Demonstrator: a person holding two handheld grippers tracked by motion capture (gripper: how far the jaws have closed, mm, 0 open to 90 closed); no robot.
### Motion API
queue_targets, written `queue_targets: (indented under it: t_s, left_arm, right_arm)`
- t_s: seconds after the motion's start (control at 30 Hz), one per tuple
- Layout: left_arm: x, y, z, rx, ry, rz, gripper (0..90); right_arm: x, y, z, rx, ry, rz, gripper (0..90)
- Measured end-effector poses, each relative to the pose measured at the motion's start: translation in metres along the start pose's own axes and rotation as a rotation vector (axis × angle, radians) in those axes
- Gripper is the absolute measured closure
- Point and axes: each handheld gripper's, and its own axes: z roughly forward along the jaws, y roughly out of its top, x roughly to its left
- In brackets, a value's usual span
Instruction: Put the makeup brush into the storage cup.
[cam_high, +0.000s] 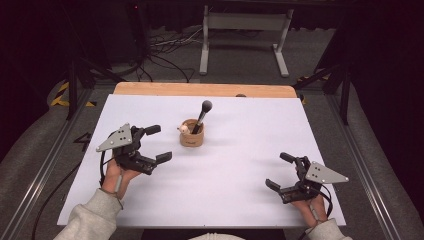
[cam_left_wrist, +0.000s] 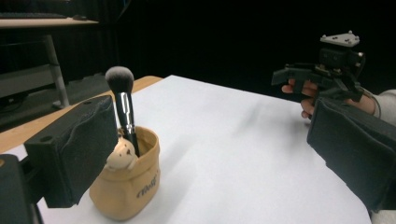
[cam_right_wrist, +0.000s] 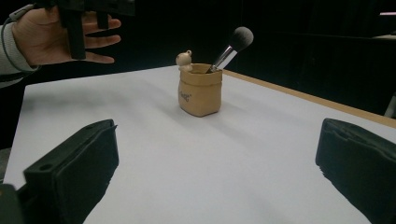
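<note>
Hovering in the high view, the left gripper (cam_high: 159, 144) is spreading its jaws wide beside the tan pouch-shaped holder (cam_high: 192, 135) at the centre of the white table (cam_high: 240, 170), and the right gripper (cam_high: 280, 170) is gaping empty, well apart. In the left gripper view, the black-handled makeup brush (cam_left_wrist: 122, 105) is leaning, so a careless closing is likely tipping the light holder. In the right gripper view, the bear-shaped charm (cam_right_wrist: 185, 59) is risking a snag

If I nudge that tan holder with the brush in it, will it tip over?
Probably slides first: the tan holder looks squat and wide-based. The makeup brush leans tall above its rim, so a high push might topple it. It looks light.
</note>
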Motion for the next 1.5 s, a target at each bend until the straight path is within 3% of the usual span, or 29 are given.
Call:
queue_targets:
  t_s: [0.13, 0.27, 0.63, 0.8, 1.07, 1.2, 1.5]
  left_arm:
    - [-0.004, -0.008, -0.006, 0.004, 0.005, -0.003, 2.1]
    - [-0.009, -0.019, -0.010, -0.003, 0.037, 0.041, 1.0]
    - [-0.010, -0.041, -0.019, 0.001, 0.037, -0.012, 1.0]
    - [-0.011, -0.061, -0.018, 0.006, 0.043, -0.048, 0.9]
    - [-0.019, -0.070, -0.022, 0.007, 0.065, -0.019, 1.0]
    - [-0.021, -0.077, -0.021, 0.006, 0.077, -0.050, 1.0]
    - [-0.027, -0.082, -0.020, 0.033, 0.074, -0.034, 0.9]
  right_arm:
    - [-0.001, 0.000, 0.000, 0.001, 0.002, -0.001, 0.0]
    - [-0.002, -0.001, 0.001, 0.002, 0.005, 0.001, 0.0]
    - [-0.003, -0.003, 0.002, 0.009, 0.016, -0.007, 0.0]
    - [-0.003, -0.004, 0.002, 0.008, 0.020, -0.010, 0.0]
    - [-0.002, -0.005, 0.002, 0.004, 0.029, -0.012, 0.0]
    - [-0.002, -0.007, 0.003, 0.012, 0.036, -0.013, 0.0]
    - [-0.001, -0.012, 0.006, 0.029, 0.045, -0.013, 0.0]
